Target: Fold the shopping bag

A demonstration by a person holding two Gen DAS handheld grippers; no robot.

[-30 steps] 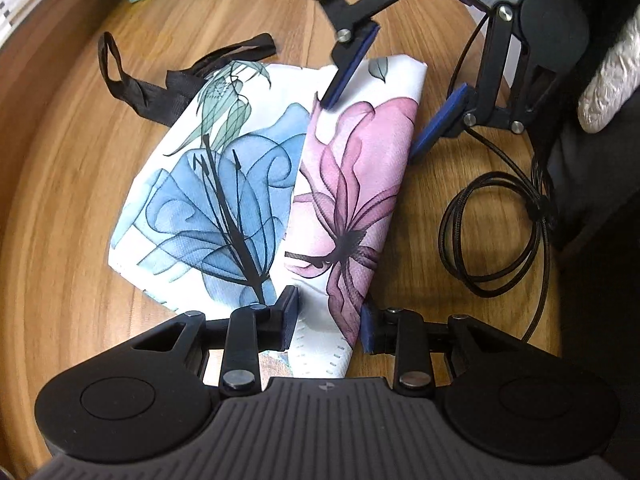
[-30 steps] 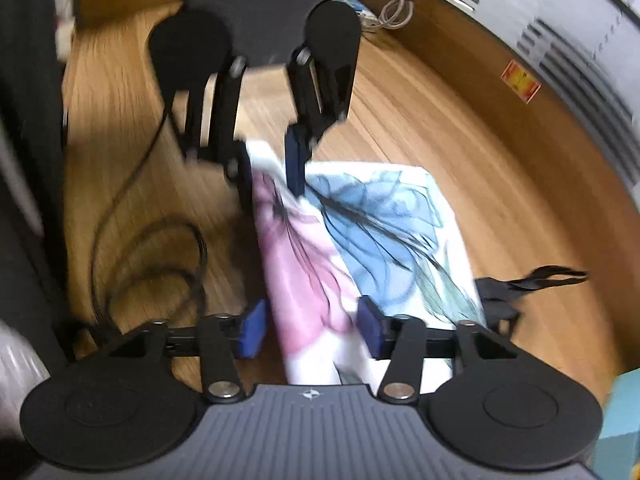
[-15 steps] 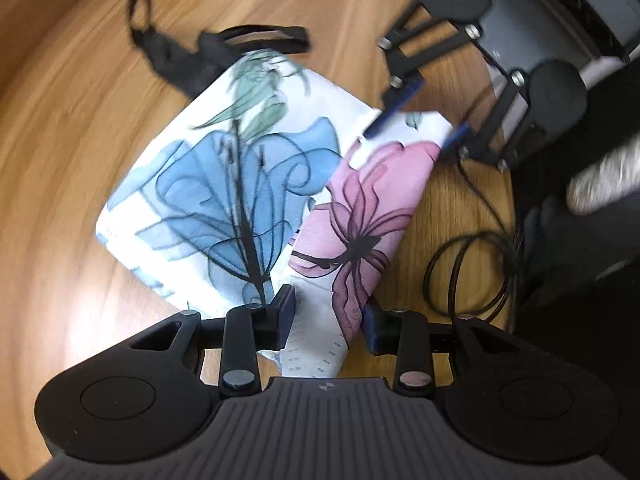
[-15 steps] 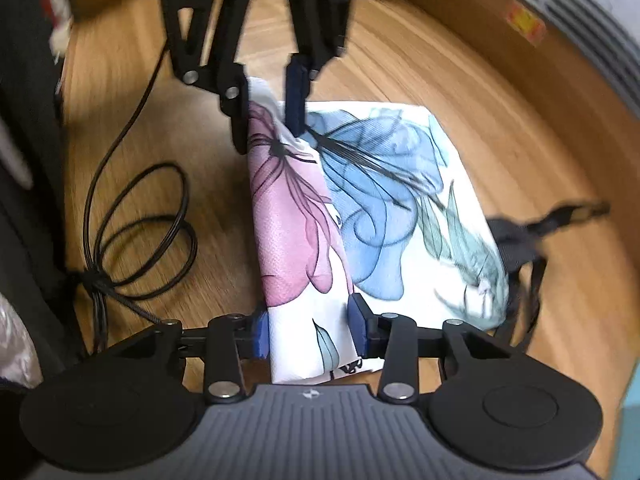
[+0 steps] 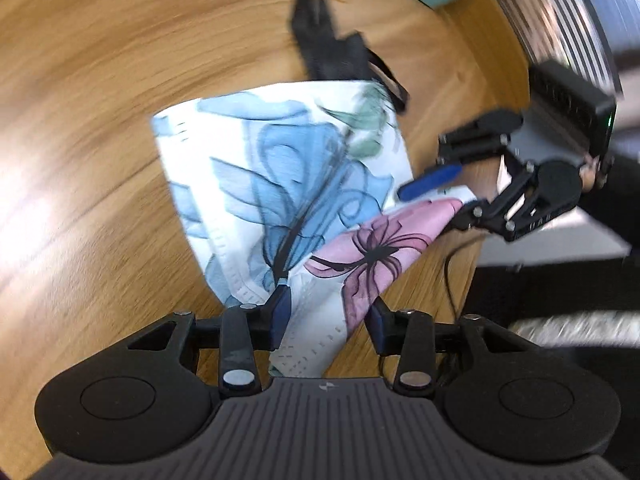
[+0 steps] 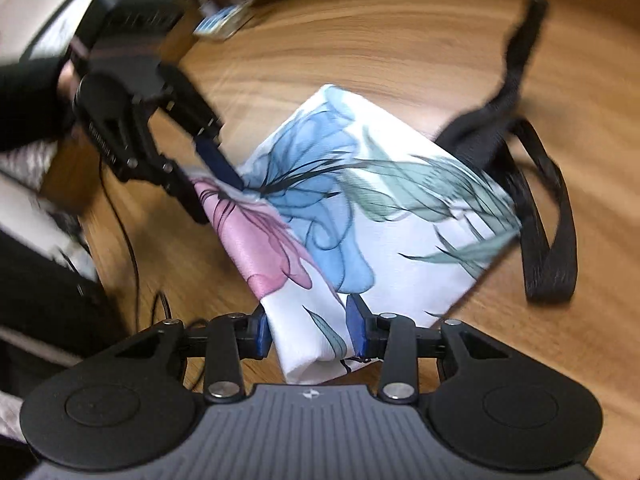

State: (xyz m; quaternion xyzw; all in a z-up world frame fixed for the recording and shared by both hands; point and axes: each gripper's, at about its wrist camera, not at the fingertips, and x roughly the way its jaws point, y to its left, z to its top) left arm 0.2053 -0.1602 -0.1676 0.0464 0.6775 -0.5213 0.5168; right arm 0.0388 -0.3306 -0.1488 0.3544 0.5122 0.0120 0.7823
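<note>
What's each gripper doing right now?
Left gripper: open, jaws just opening, shopping bag between them.
Right gripper: just closed on the shopping bag's folded edge.

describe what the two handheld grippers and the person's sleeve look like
Both the left gripper and the right gripper are matte black, with ribbed grey housings, round side discs, silver pivot screws and blue-padded fingers. The person's sleeve behind the left one looks black.
</note>
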